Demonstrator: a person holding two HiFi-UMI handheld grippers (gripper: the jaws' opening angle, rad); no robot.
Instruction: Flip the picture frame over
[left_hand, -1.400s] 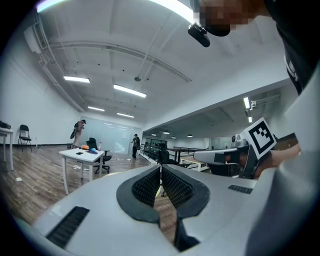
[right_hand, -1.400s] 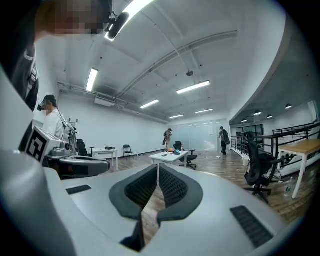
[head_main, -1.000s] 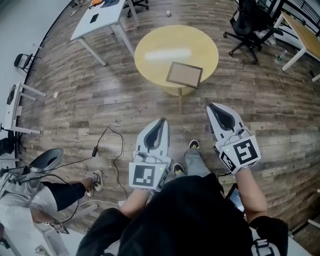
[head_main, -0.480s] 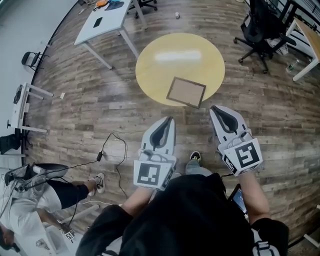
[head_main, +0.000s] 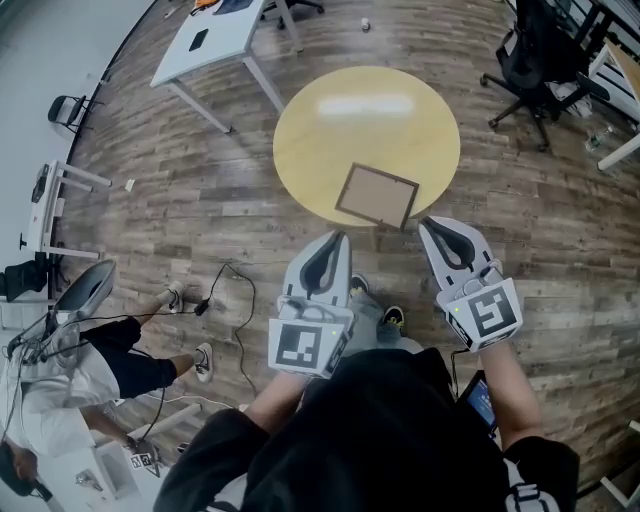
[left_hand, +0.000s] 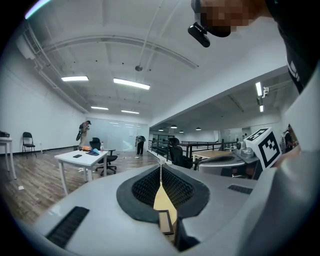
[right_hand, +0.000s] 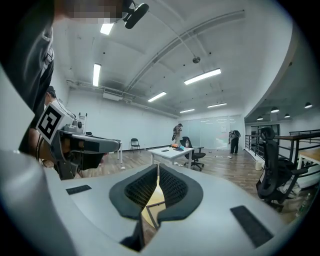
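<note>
A picture frame (head_main: 376, 196) with a thin dark rim and a brown face lies flat near the front edge of a round yellow table (head_main: 366, 120). My left gripper (head_main: 334, 240) hovers just short of the table's edge, below and left of the frame, jaws shut and empty. My right gripper (head_main: 430, 225) sits to the frame's lower right, also shut with nothing in it. In the left gripper view the frame (left_hand: 166, 222) shows low between the closed pads. The right gripper view catches a corner of the frame (right_hand: 156, 210) on the yellow top (right_hand: 156, 196).
A white desk (head_main: 215, 45) stands beyond the table at the left, a black office chair (head_main: 545, 50) at the right. A seated person (head_main: 70, 370) and floor cables (head_main: 225, 290) are at the left. My own feet (head_main: 370, 300) are under the grippers.
The table and frame have drawn closer to both grippers and sit lower in the head view. Both grippers stay shut.
</note>
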